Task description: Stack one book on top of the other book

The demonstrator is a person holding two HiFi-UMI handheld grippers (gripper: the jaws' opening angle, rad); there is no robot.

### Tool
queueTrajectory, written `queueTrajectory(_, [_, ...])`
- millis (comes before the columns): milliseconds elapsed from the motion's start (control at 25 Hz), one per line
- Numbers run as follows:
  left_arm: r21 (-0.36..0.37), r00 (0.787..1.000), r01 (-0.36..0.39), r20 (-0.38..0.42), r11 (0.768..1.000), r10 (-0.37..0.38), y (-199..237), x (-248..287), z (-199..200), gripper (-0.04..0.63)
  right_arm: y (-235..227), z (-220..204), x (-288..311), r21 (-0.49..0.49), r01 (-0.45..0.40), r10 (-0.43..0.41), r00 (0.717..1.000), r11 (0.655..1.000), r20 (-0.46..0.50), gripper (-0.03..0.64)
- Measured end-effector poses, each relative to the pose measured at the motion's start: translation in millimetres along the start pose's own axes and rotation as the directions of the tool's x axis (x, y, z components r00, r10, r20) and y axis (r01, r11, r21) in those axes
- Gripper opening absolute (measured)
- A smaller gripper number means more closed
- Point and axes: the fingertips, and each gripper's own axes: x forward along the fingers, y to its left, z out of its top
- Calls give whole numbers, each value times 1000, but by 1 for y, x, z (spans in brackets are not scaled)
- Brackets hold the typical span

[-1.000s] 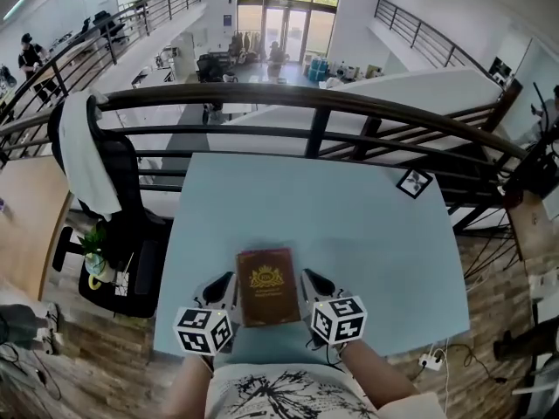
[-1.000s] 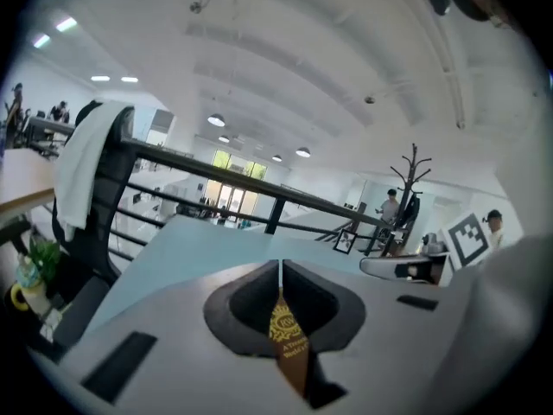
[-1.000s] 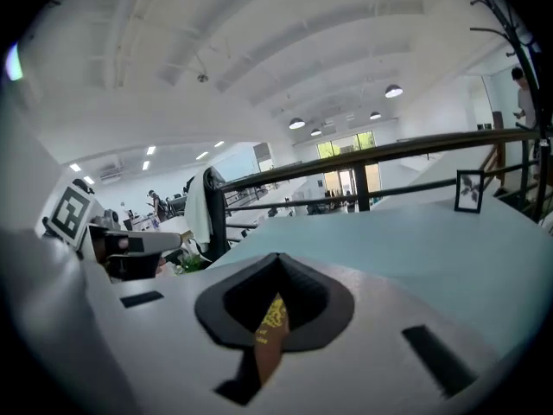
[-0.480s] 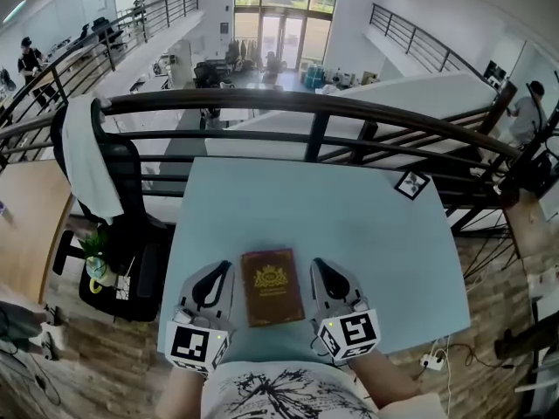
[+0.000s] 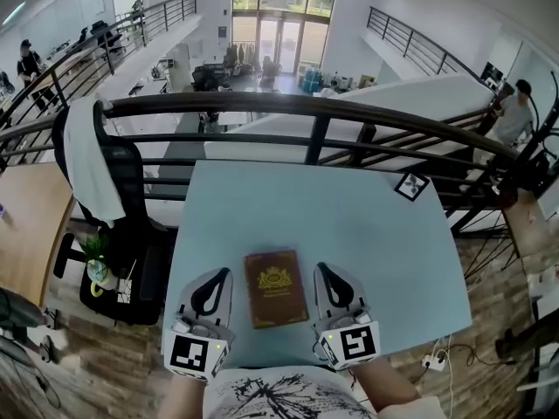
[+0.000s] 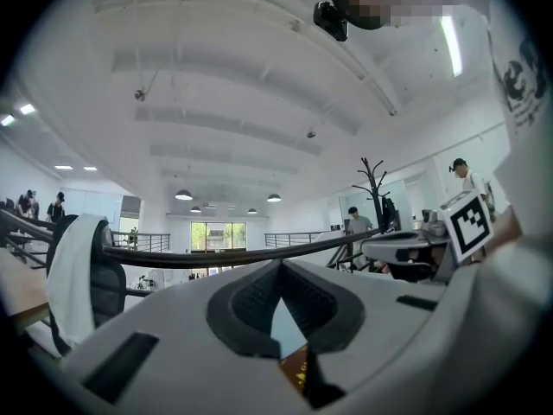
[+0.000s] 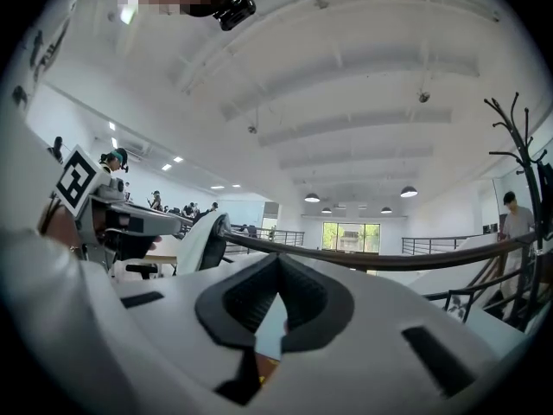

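Note:
A brown book (image 5: 276, 288) with a gold emblem lies flat on the pale blue table (image 5: 349, 225), near its front edge. I cannot tell whether a second book lies under it. My left gripper (image 5: 217, 279) hovers just left of the book, jaws shut and empty, pointing level toward the railing. Mirroring it on the book's other side, my right gripper (image 5: 322, 273) is also shut and empty. In the left gripper view the shut gripper (image 6: 278, 271) shows a sliver of the book (image 6: 298, 372) below it. The right gripper (image 7: 278, 266) view gives a similar glimpse of the book (image 7: 263, 373).
A square marker tag (image 5: 411, 186) sits at the table's far right corner. A dark railing (image 5: 314, 112) runs behind the table over an open hall. A black chair (image 5: 122, 199) with a white cloth stands left of the table, a small plant (image 5: 94, 256) beside it.
Both grippers have risen off the table beside the book and rolled upright; they now look larger in the head view. The book has not moved.

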Motion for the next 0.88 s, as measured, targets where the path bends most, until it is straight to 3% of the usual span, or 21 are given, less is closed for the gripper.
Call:
queueTrajectory(280, [-22, 1000, -4, -2, 1000, 4, 8, -1, 0, 9, -1, -1, -1, 12, 15, -15, 1000, 1000, -1, -9])
queueTrajectory(480, [-53, 1000, 9, -13, 999, -9, 8, 0, -2, 9, 7, -12, 4, 1, -24, 24, 999, 1000, -45, -9])
queueTrajectory(880, [-52, 999, 28, -18, 998, -29, 5, 3, -4, 9, 12, -14, 5, 8, -25, 26, 998, 1000, -64, -9])
